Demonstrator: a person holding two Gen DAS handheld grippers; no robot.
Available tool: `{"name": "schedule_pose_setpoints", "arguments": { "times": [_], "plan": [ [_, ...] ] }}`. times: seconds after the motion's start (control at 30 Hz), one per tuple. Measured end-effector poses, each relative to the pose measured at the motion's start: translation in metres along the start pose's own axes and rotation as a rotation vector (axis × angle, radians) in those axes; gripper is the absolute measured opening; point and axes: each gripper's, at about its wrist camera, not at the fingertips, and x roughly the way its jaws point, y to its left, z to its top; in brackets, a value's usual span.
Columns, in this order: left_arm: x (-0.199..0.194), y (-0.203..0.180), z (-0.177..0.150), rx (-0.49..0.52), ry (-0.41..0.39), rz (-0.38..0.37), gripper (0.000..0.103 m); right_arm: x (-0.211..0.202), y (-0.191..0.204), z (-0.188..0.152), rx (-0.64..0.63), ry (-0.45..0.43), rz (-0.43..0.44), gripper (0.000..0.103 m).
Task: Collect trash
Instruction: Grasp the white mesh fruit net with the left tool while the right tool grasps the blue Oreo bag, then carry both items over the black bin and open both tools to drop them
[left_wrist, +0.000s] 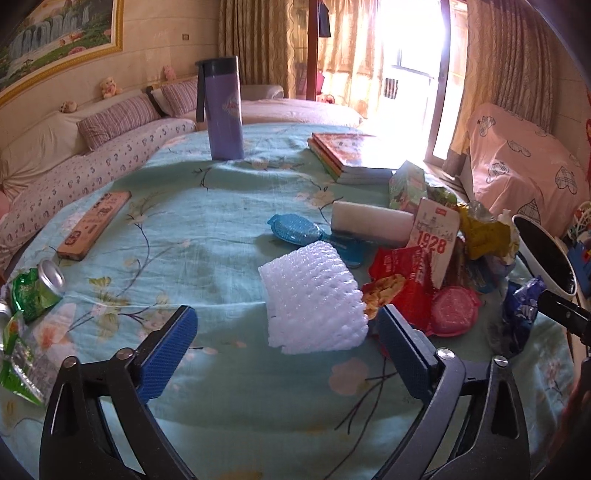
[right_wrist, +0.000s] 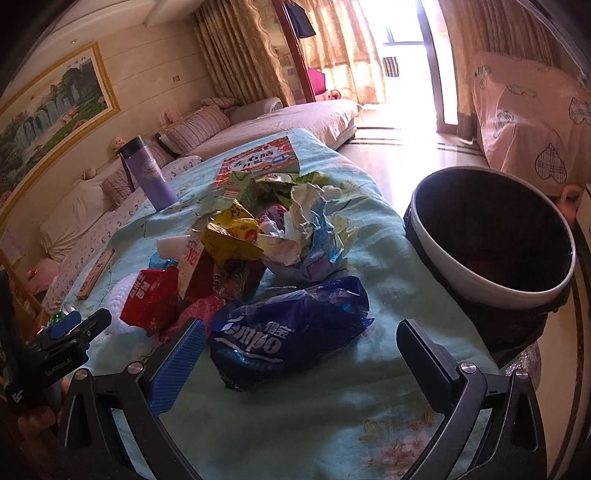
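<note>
My left gripper (left_wrist: 286, 343) is open and empty, just short of a white foam net sleeve (left_wrist: 314, 299) on the light-blue tablecloth (left_wrist: 207, 229). My right gripper (right_wrist: 301, 354) is open and empty, with a blue Tempo tissue wrapper (right_wrist: 288, 332) lying between and just beyond its fingers. A heap of trash lies past it: a yellow wrapper (right_wrist: 232, 236), crumpled paper (right_wrist: 306, 229), a red snack bag (right_wrist: 151, 299). The red bag (left_wrist: 402, 284) and a pink lid (left_wrist: 452, 310) also show in the left wrist view. The dark bin with a white rim (right_wrist: 491, 236) stands off the table's right edge.
A purple flask (left_wrist: 223, 110), stacked books (left_wrist: 351, 155), a wooden box (left_wrist: 94, 225), a blue brush (left_wrist: 295, 229) and a white block (left_wrist: 369, 221) are on the table. A crushed can (left_wrist: 51, 277) and green wrappers (left_wrist: 22, 295) lie at the left edge. Sofas surround the table.
</note>
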Motion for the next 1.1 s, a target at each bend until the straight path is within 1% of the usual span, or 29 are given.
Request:
{"name": "schedule_pose_setpoints", "arguments": {
  "times": [0.03, 0.07, 0.13, 0.2, 0.23, 0.27, 0.33, 0.37, 0.43, 0.57, 0.73, 0.93, 1.1],
  "plan": [
    [0.005, 0.001, 0.000, -0.004, 0.018, -0.010, 0.088, 0.005, -0.004, 0.001, 0.020, 0.017, 0.005, 0.103],
    [0.010, 0.002, 0.000, -0.007, 0.032, -0.020, 0.085, 0.010, -0.007, 0.002, 0.039, 0.034, 0.011, 0.103],
    [0.018, 0.003, 0.000, -0.013, 0.065, -0.043, 0.064, 0.020, -0.013, 0.002, 0.077, 0.068, 0.029, 0.102],
    [0.022, 0.002, -0.002, -0.014, 0.086, -0.057, 0.052, 0.028, -0.018, 0.001, 0.107, 0.093, 0.058, 0.089],
    [0.022, 0.003, -0.003, -0.015, 0.085, -0.061, 0.048, 0.029, -0.019, -0.001, 0.113, 0.098, 0.080, 0.075],
    [0.020, 0.003, -0.004, -0.015, 0.079, -0.066, 0.045, 0.030, -0.020, -0.002, 0.122, 0.101, 0.110, 0.072],
    [0.015, 0.004, -0.005, -0.013, 0.063, -0.068, 0.032, 0.026, -0.020, -0.003, 0.115, 0.086, 0.132, 0.065],
    [0.012, 0.004, -0.005, -0.016, 0.057, -0.068, 0.030, 0.022, -0.018, -0.004, 0.101, 0.074, 0.142, 0.061],
    [0.005, 0.006, -0.004, -0.023, 0.043, -0.071, 0.022, 0.014, -0.014, -0.005, 0.074, 0.051, 0.143, 0.059],
    [-0.015, 0.006, 0.000, -0.030, 0.006, -0.083, 0.018, -0.005, -0.008, -0.007, 0.029, 0.014, 0.153, 0.056],
    [-0.044, -0.009, 0.006, -0.001, -0.041, -0.141, 0.016, -0.027, -0.012, 0.002, 0.028, -0.031, 0.161, 0.056],
    [-0.071, -0.054, 0.017, 0.081, -0.077, -0.246, 0.017, -0.049, -0.030, 0.011, 0.040, -0.073, 0.145, 0.056],
    [-0.075, -0.096, 0.021, 0.151, -0.072, -0.326, 0.017, -0.061, -0.050, 0.014, 0.059, -0.098, 0.112, 0.056]
  ]
}}
